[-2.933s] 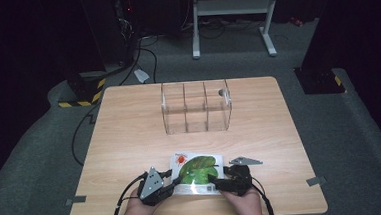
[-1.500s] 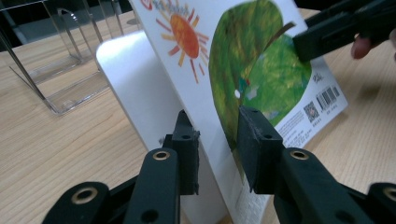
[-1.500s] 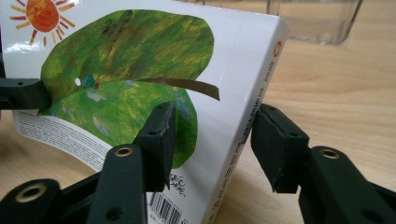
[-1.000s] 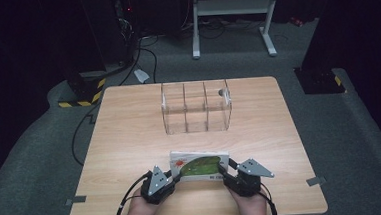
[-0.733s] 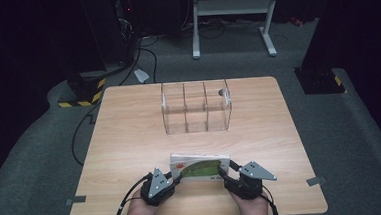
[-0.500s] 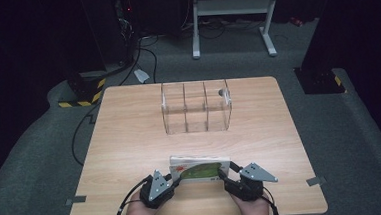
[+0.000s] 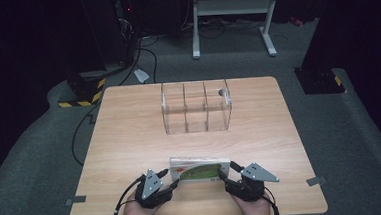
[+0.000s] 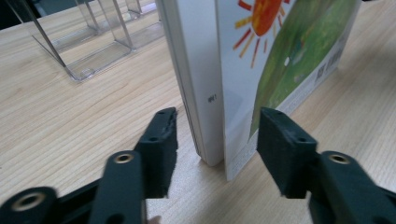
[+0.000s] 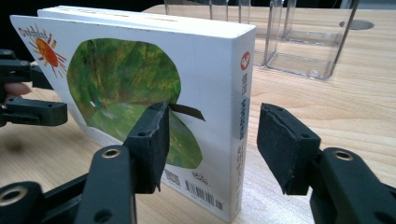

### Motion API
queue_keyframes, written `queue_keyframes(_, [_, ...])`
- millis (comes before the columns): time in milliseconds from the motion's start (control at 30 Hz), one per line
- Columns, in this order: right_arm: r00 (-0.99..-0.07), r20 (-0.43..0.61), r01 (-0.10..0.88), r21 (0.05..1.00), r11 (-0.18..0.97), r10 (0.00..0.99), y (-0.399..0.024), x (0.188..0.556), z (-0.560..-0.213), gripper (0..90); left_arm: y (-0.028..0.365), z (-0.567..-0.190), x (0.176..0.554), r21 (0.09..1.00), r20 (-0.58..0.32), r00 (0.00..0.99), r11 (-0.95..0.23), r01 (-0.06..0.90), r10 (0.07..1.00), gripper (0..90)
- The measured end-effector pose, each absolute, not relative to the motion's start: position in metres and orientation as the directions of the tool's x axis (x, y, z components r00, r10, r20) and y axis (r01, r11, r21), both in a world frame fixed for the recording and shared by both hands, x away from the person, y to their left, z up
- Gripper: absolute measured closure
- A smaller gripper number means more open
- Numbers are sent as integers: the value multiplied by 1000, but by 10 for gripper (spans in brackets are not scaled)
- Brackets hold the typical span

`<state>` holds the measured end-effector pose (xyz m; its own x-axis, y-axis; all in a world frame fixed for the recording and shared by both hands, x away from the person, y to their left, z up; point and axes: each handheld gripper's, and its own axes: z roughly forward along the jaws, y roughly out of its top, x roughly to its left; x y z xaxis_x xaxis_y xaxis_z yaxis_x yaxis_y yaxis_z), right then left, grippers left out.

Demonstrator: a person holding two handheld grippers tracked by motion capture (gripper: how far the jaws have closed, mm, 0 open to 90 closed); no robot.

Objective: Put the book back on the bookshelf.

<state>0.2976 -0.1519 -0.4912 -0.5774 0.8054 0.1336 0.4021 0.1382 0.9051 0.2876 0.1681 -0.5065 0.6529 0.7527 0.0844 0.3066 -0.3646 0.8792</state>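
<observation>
The book (image 7: 200,168) stands upright between left tongs (image 7: 174,181) and right tongs (image 7: 221,175), both just opening, apparently letting it balance alone.

We see the book (image 7: 200,168) standing on edge near the table's (image 7: 130,136) front rim, blocking the straight path between our two hands. Beyond it lies open wood up to the clear divided organizer (image 7: 196,107), with wide bare passages along both of the organizer's sides.
</observation>
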Motion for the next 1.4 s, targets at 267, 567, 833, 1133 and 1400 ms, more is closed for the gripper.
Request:
queue_keyframes(267, [-606, 146, 395, 909, 136, 782, -150, 300, -491, 330, 166, -505, 295, 893, 46, 640, -318, 318, 767, 366])
queue_keyframes(567, [-651, 161, 385, 913, 139, 742, -149, 309, -492, 305, 157, -507, 298, 893, 39, 643, -316, 322, 765, 414])
queue_keyframes(833, [-668, 134, 358, 920, 159, 732, -146, 306, -493, 398, 150, -508, 298, 891, 60, 636, -329, 313, 769, 516])
queue_keyframes(1133, [-678, 122, 348, 922, 170, 725, -148, 303, -494, 477, 151, -507, 300, 884, 62, 625, -334, 327, 778, 503])
queue_keyframes(1400, [-705, 91, 316, 928, 197, 703, -147, 299, -495, 614, 163, -506, 305, 878, 48, 596, -318, 357, 801, 450])
